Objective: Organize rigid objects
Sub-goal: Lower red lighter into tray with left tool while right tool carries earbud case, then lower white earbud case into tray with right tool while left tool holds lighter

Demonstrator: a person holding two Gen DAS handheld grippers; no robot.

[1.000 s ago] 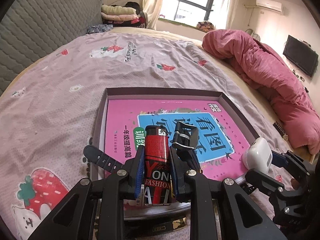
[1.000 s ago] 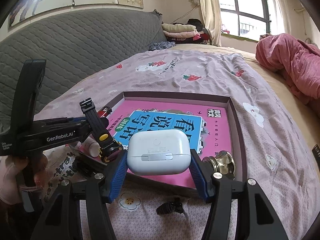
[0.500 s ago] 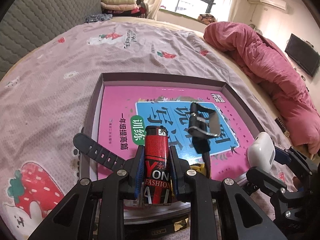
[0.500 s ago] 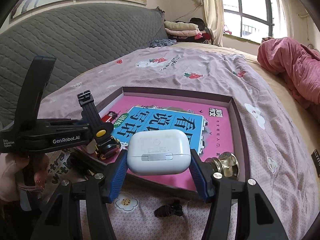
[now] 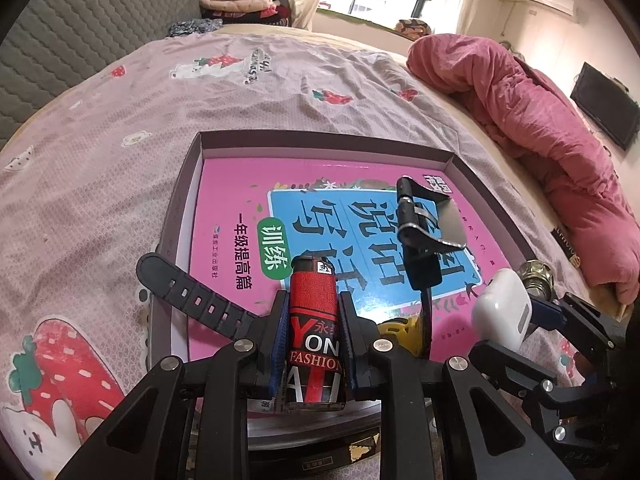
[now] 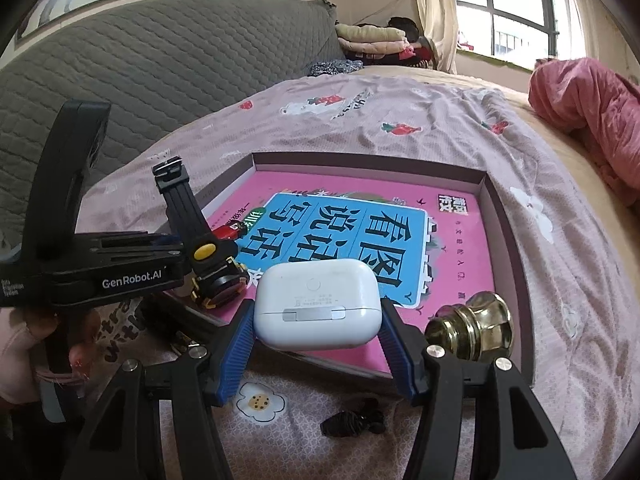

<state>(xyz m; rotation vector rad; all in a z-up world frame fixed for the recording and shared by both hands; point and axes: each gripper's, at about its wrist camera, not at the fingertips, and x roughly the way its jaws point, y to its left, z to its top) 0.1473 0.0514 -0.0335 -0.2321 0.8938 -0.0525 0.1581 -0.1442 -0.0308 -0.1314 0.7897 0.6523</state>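
Note:
My left gripper (image 5: 313, 312) is shut on a red and black lighter (image 5: 314, 328), held over the near edge of a shallow purple tray (image 5: 188, 184) with a pink book (image 5: 240, 184) inside. A black and yellow wristwatch (image 5: 416, 248) stands at the tray's near edge, also in the right wrist view (image 6: 216, 268). My right gripper (image 6: 318, 320) is shut on a white earbud case (image 6: 316, 304), just above the tray's (image 6: 500, 200) near rim. The case (image 5: 504, 312) also shows in the left wrist view. A brass knob (image 6: 472, 326) sits in the tray's near right corner.
The tray lies on a bed with a pink strawberry-print sheet (image 5: 100, 120). A red quilt (image 5: 540, 128) is piled on the right. A grey padded headboard (image 6: 140, 60) runs along the left. A small black hair tie (image 6: 352, 420) lies on the sheet before the tray.
The left gripper has lifted slightly with the lighter. The watch's buckle strap has swung right and farther. The right gripper has moved a little closer to the tray with the case.

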